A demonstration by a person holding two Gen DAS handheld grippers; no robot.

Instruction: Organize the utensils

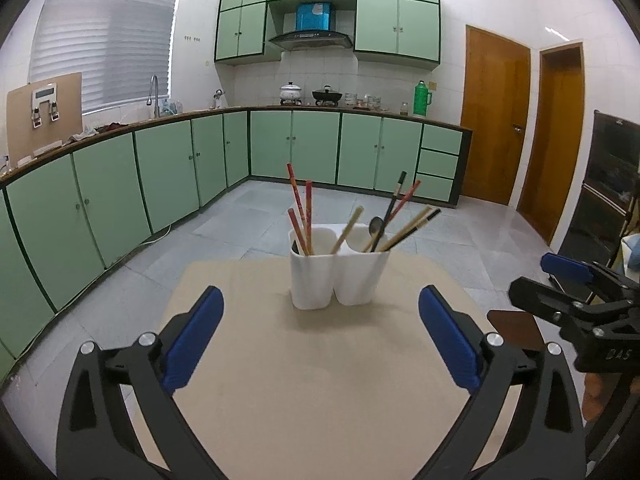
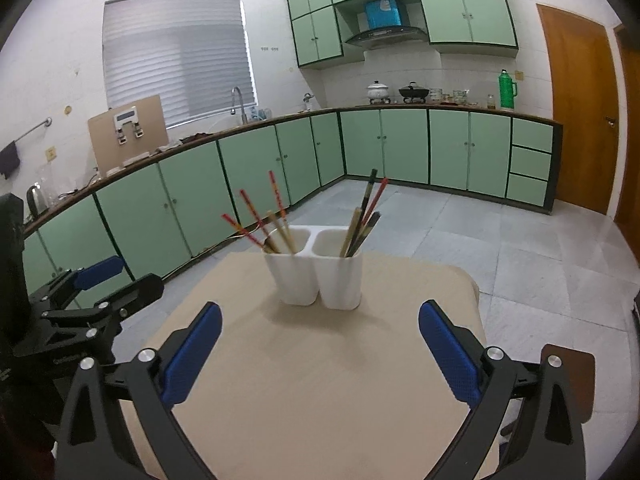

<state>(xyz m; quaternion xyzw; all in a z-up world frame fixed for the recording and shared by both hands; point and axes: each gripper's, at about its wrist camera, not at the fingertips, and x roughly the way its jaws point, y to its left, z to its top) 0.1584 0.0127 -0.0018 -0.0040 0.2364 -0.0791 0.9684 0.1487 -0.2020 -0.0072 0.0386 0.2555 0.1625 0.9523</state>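
A white two-compartment utensil holder [image 1: 338, 276] stands on a beige table [image 1: 320, 380]; it also shows in the right wrist view [image 2: 316, 276]. Its left compartment holds red chopsticks [image 1: 299, 208] and one bamboo chopstick [image 1: 347, 229]. Its right compartment holds black, red and bamboo chopsticks [image 1: 404, 224] and a dark spoon [image 1: 376, 227]. My left gripper [image 1: 320, 336] is open and empty, short of the holder. My right gripper [image 2: 320, 348] is open and empty, also short of it. Each gripper shows at the edge of the other's view, the right one [image 1: 560, 280] and the left one [image 2: 108, 276].
A brown stool seat [image 2: 568, 376] is beside the table's right edge. Green kitchen cabinets [image 1: 160, 176] and a counter run along the back and left walls. Wooden doors [image 1: 496, 120] stand at the right. The floor is grey tile.
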